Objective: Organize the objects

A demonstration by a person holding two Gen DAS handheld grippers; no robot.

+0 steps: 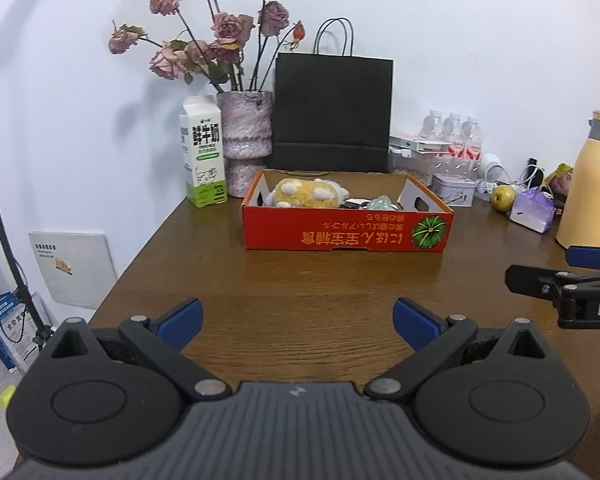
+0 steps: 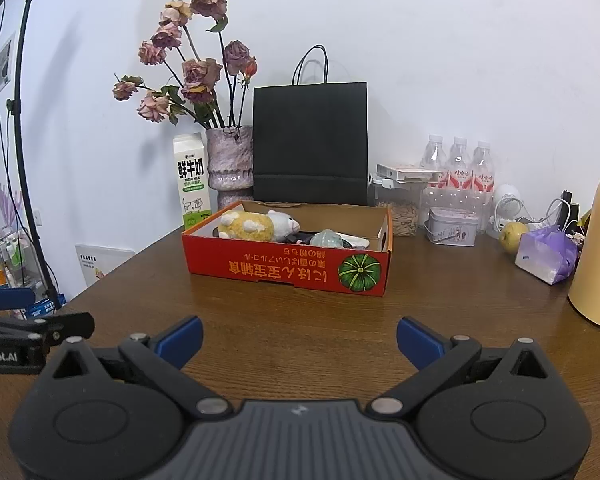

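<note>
A shallow red cardboard box (image 1: 340,232) (image 2: 260,258) stands on the brown wooden table (image 1: 300,280) (image 2: 300,304). Inside it lie a yellow-and-white plush toy (image 1: 308,194) (image 2: 256,226), a pale green object (image 1: 380,202) (image 2: 328,238) and some dark items I cannot make out. My left gripper (image 1: 298,322) is open over bare table well in front of the box, holding nothing. My right gripper (image 2: 300,340) is open too, also short of the box. Each gripper shows at the edge of the other's view.
Behind the box stand a milk carton (image 1: 202,152) (image 2: 192,180), a vase of dried roses (image 1: 244,136) (image 2: 228,160) and a black paper bag (image 1: 332,112) (image 2: 310,144). To the right are water bottles (image 2: 458,168), a tin (image 2: 452,226), an apple (image 2: 512,236), a purple packet (image 2: 548,256) and a yellow flask (image 1: 588,184).
</note>
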